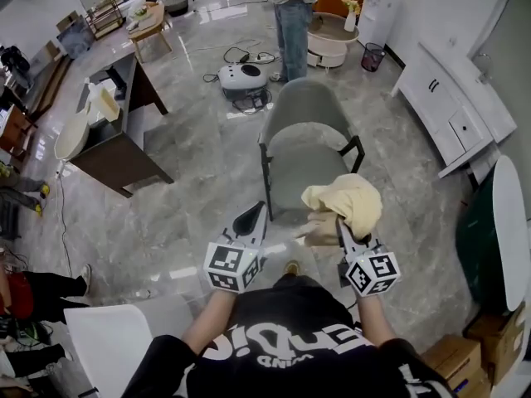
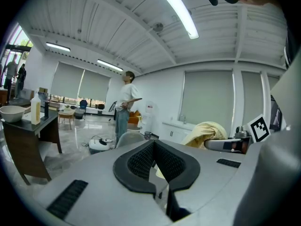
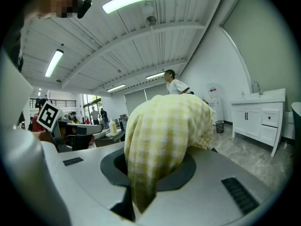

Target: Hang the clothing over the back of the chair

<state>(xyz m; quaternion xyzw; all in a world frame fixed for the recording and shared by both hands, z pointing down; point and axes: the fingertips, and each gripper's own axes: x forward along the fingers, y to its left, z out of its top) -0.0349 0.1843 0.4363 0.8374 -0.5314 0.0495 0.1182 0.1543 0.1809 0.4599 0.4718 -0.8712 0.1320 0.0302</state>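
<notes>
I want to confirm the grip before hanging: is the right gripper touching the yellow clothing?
Touching. The right gripper view shows the yellow clothing pinched between the jaws of the right gripper and draped over them.

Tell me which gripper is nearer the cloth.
Right. The right gripper is clamped on the cloth, which drapes over its jaws; the left gripper is off to the cloth's left, not touching it.

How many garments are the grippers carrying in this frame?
1: a pale yellow checked garment, bunched between the shut jaws of the right gripper, near the grey shell chair. The left gripper beside it holds none; the folds could hide more.
</notes>
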